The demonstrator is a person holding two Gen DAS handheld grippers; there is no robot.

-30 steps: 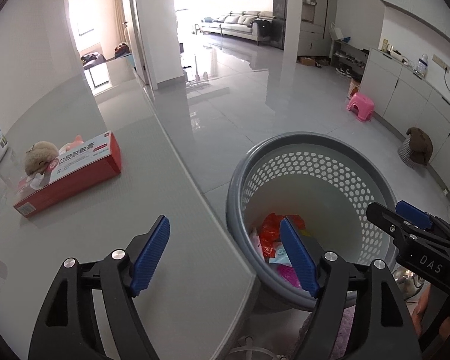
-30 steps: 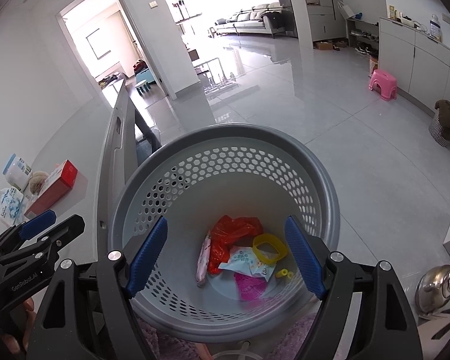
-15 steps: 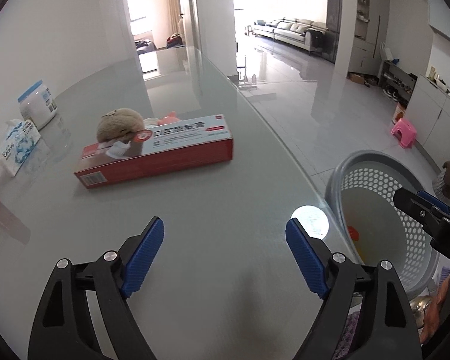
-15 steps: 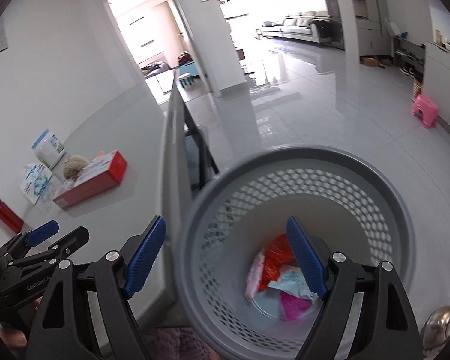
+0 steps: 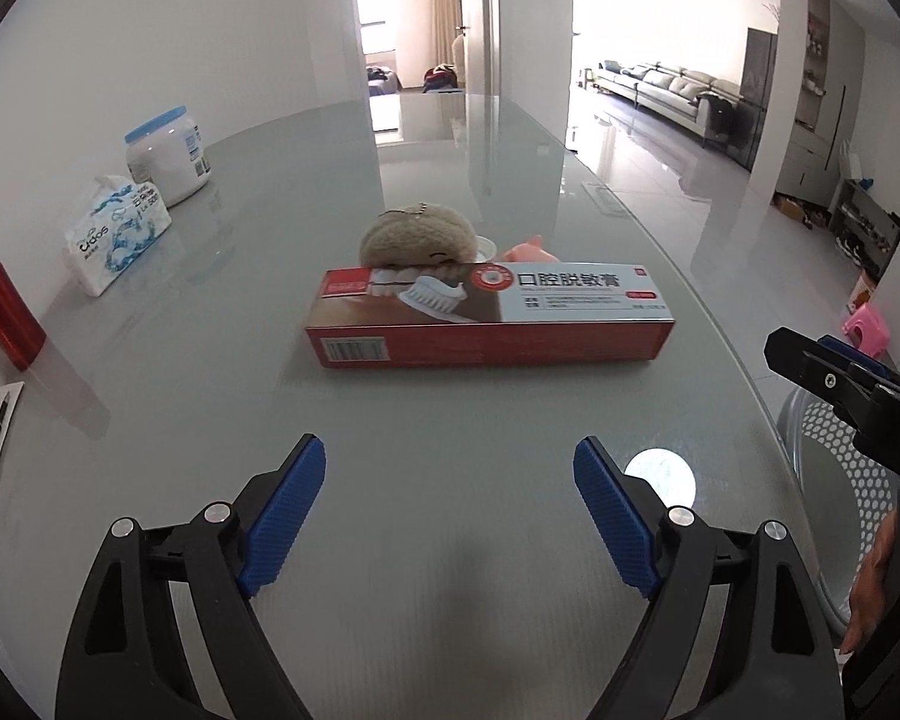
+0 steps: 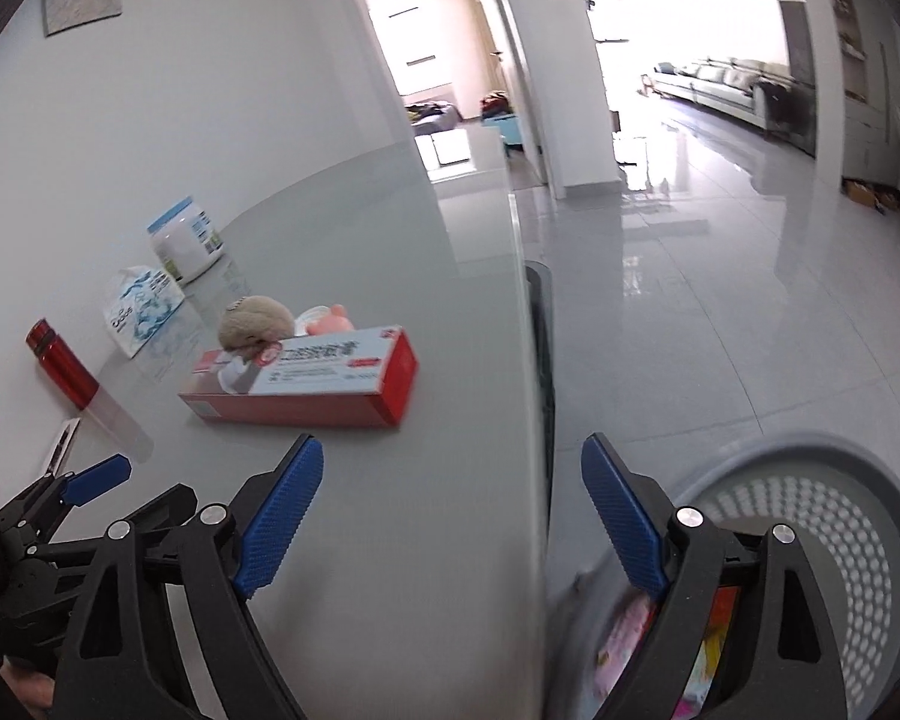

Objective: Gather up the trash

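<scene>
The left hand-held gripper (image 5: 450, 510) fills the bottom of the left wrist view, jaws spread wide with nothing but bare table between them. The right hand-held gripper (image 6: 450, 516) sits at the bottom of its own view, jaws opening and likewise empty, one finger over the table and the other over the basket.

The toothpaste box (image 5: 492, 318) lies flat across the centre of the left view, long side facing the left gripper, probably the next piece of trash. A plush toy (image 5: 417, 237) and a small pink figure (image 5: 525, 252) sit just behind it, touching or nearly so; a grip across the box's length would likely avoid them. The grey perforated basket (image 6: 822, 516) stands on the floor at the lower right of the right view, just beside the table (image 5: 450, 420) edge, with coloured wrappers inside.

The table edge runs down the middle of the right view. Between grippers and box the surface is open. At the left of both views stand a red bottle (image 5: 3, 306), a tissue pack (image 5: 117, 234) and a white jar (image 5: 168, 156), well apart from the box.
</scene>
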